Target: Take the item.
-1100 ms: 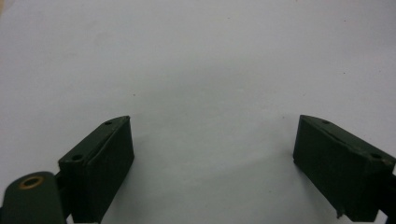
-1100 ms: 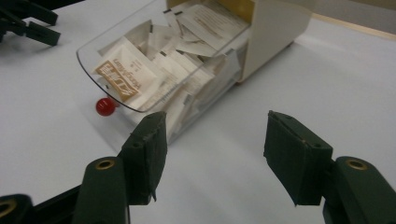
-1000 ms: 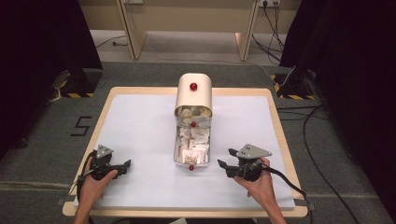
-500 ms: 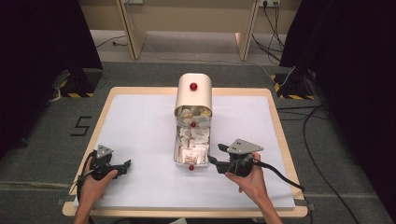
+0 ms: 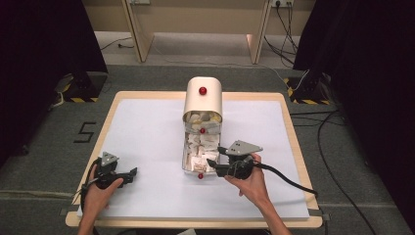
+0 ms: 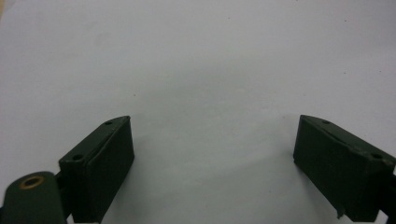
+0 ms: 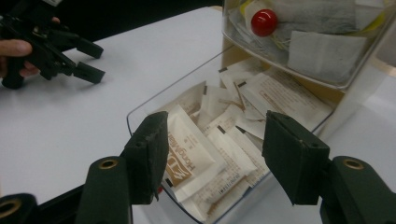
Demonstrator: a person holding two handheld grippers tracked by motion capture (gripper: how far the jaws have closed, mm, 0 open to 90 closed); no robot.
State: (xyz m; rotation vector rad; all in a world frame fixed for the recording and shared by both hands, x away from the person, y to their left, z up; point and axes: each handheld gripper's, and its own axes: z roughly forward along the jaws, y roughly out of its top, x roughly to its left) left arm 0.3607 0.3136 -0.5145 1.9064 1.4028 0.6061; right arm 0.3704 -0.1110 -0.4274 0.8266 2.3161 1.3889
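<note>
A cream cabinet (image 5: pixel 202 98) with red knobs stands mid-table. Its lower clear drawer (image 5: pixel 198 154) is pulled out toward me and holds several white sachets (image 7: pixel 187 154). My right gripper (image 5: pixel 214 165) is at the drawer's front right corner, open, its jaws on either side of the sachet pile (image 7: pixel 215 128) without holding any. A closed upper clear drawer with a red knob (image 7: pixel 264 22) sits just beyond. My left gripper (image 5: pixel 131 175) rests open low over the white sheet (image 6: pixel 212 123) at the front left, nothing between its jaws.
A white sheet (image 5: pixel 147 127) covers the wooden table, whose edge (image 5: pixel 289 127) runs close on the right. A cable (image 5: pixel 286 178) trails from the right gripper across the front right. The left gripper (image 7: pixel 70 51) lies far off beyond the drawer's clear wall.
My right gripper has moved left from the table's front right to the pulled-out drawer. The left gripper has stayed in place.
</note>
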